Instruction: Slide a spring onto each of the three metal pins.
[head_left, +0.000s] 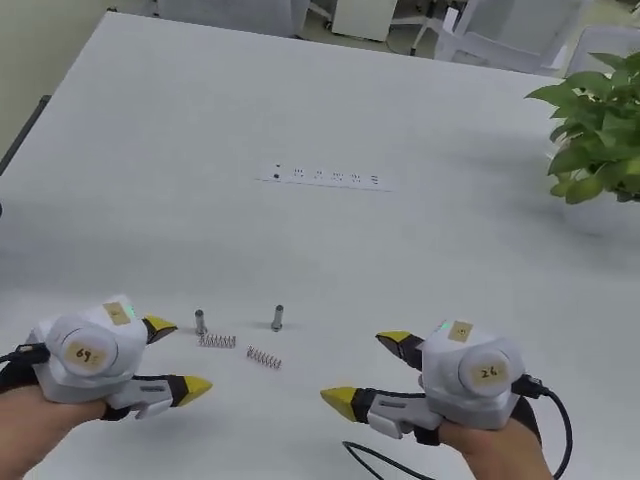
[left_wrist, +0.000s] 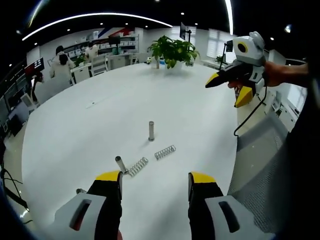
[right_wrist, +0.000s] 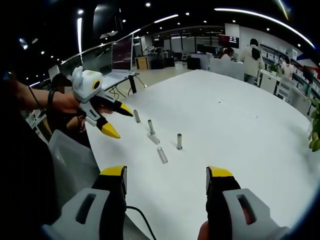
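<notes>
Springs (head_left: 217, 341) lie loose on the worktop (head_left: 300, 100) beside the upright metal pins (head_left: 277, 318); none is threaded yet, so we judge all three fits remain. Our left hand-held gripper (head_left: 192, 355) and right hand-held gripper (head_left: 352, 367) both gape, empty.

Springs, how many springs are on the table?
2. One spring lies beside the pin near the left gripper; the other spring lies next to it, toward the right gripper. More may be hidden.
</notes>
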